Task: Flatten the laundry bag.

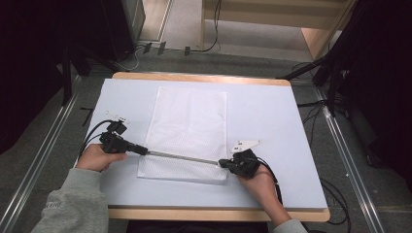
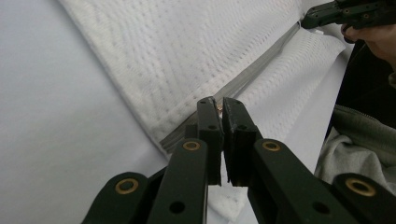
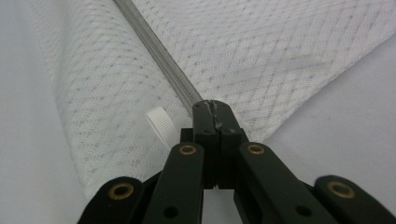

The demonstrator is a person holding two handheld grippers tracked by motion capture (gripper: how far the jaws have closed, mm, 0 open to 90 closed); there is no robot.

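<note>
A rectangular table with a pale blue-grey top and light wooden edging [image 1: 272,121] fills the middle of the high view. A white quilted fabric cover with a grey zipper [image 1: 189,121] lies flat on it, left of centre.

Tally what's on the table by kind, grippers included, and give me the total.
White mesh bag with a zip: 1
Grippers, both black: 2, the left gripper shut at one end of the zip, the right gripper shut at the other end
Total: 3
</note>
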